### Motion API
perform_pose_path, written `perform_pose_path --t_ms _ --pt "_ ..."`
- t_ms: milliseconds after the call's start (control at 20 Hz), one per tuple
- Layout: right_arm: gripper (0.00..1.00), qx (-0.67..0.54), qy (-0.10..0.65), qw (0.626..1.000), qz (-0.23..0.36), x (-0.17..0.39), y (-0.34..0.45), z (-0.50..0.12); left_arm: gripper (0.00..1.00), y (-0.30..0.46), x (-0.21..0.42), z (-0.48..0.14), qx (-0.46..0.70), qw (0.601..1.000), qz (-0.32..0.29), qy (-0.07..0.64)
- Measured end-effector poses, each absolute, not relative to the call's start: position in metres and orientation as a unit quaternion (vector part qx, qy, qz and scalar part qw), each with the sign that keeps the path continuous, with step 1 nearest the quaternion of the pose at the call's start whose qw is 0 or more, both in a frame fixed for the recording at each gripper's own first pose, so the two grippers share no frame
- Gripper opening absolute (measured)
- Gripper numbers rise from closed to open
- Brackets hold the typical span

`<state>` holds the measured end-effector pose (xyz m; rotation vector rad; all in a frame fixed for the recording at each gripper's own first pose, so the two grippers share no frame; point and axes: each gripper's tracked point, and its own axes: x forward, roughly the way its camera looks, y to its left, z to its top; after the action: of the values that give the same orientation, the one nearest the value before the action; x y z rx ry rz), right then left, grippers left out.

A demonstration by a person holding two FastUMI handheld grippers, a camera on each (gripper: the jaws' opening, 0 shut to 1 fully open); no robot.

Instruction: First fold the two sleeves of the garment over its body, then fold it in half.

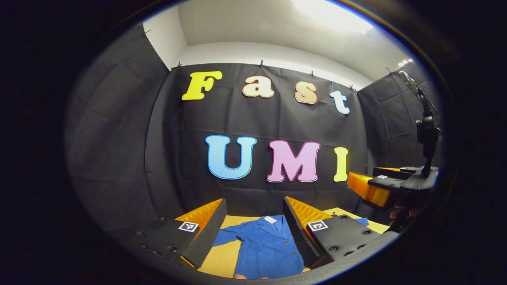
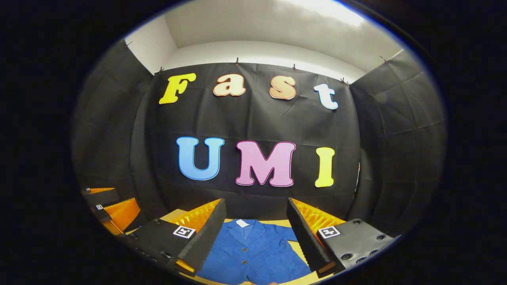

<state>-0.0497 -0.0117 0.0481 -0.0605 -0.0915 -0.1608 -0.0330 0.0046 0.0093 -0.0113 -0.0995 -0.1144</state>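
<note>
Both my grippers gape wide, gripping nothing, above the blue garment (image 1: pixel 263 247).

At right in the left gripper view I see the right gripper (image 1: pixel 370 190); the left gripper (image 2: pixel 109 208) sits lower left in the right gripper view.

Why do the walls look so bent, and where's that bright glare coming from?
Fisheye lenses bow the walls in both views; in the left gripper view a ceiling light blows out white, and in the right gripper view too; the blue garment on the table stays evenly lit and fairly sharp.
</note>
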Motion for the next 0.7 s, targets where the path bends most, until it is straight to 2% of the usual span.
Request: perform_pose_path --t_ms 50,100,250,300,350,550,700 --pt "0.92 -0.029 -0.039 0.996 -0.078 -0.042 -0.015 0.041 0.82 0.000 -0.027 0.007 -0.007 0.997 -0.057 -0.045" --pt "0.96 -0.023 -0.030 0.996 -0.076 -0.035 -0.021 0.032 0.82 -0.005 -0.021 0.007 -0.008 0.997 -0.057 -0.042" --pt "0.96 -0.009 -0.003 0.997 -0.083 -0.008 -0.043 0.012 0.82 -0.018 -0.003 0.007 -0.009 0.998 -0.057 -0.036" --pt "0.92 -0.010 0.005 0.996 -0.085 0.003 -0.052 0.005 0.82 -0.023 0.004 0.007 -0.010 0.998 -0.057 -0.034" --pt "0.96 -0.021 0.009 0.996 -0.090 0.015 -0.063 -0.002 0.82 -0.028 0.011 0.005 -0.011 0.998 -0.057 -0.031" --pt "0.97 -0.037 0.062 0.991 -0.110 0.068 -0.113 -0.045 0.82 -0.049 0.040 -0.004 -0.010 0.998 -0.054 -0.010" --pt "0.96 -0.019 0.110 0.981 -0.156 0.104 -0.177 -0.083 0.82 -0.067 0.065 -0.004 -0.002 0.998 -0.058 -0.006"
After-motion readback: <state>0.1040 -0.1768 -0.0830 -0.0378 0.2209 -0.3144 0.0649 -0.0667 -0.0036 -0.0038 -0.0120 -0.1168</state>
